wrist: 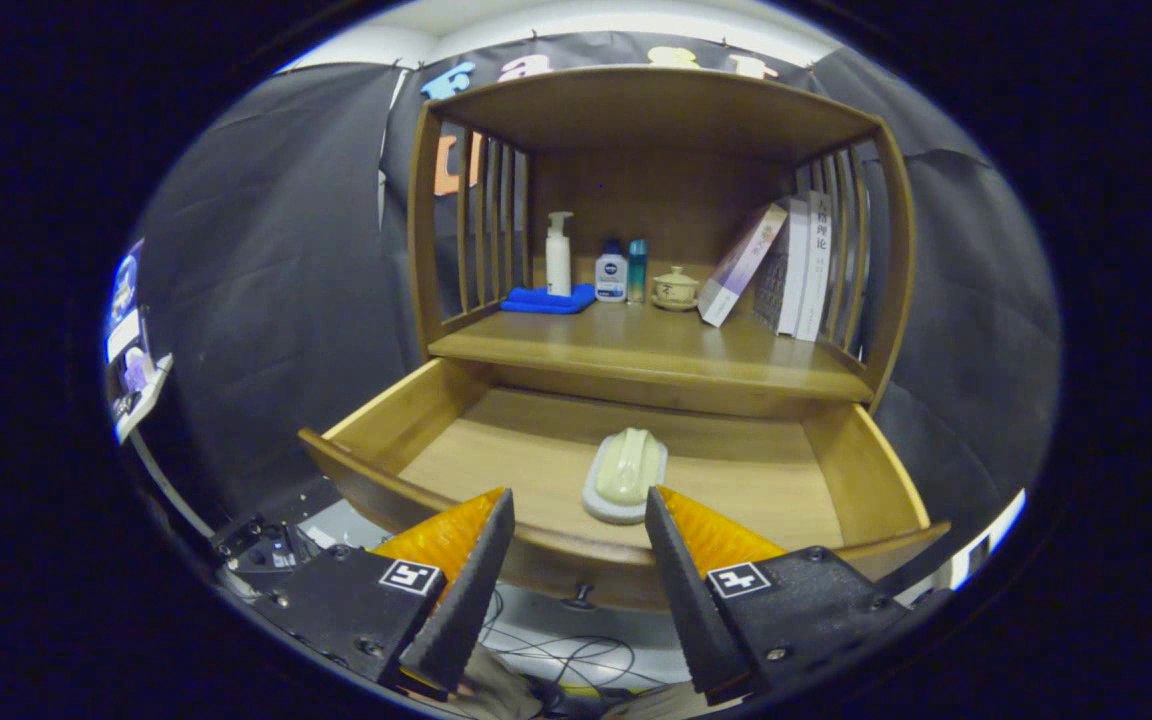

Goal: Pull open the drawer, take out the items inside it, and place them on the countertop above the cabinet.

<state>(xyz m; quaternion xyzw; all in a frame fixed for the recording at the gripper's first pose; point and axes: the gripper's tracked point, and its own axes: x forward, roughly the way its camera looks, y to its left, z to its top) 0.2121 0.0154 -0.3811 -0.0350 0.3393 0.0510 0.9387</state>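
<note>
The wooden drawer (836, 455) stands pulled out below the cabinet's countertop (636, 350). Inside it, near the front wall, lies a pale green scrubbing brush with a white base (624, 474). My gripper (579, 505) is open, its fingers spread above the drawer's front edge. The brush lies just ahead of the fingertips, roughly in line with the gap between them, and touches neither finger. The drawer's small knob (579, 598) shows below the front panel, between the fingers.
On the countertop stand a white pump bottle (558, 254) on a blue cloth (548, 298), two small bottles (622, 270), a lidded cup (676, 288) and leaning books (786, 262). Slatted sides and a top board enclose the shelf. Cables lie on the floor below.
</note>
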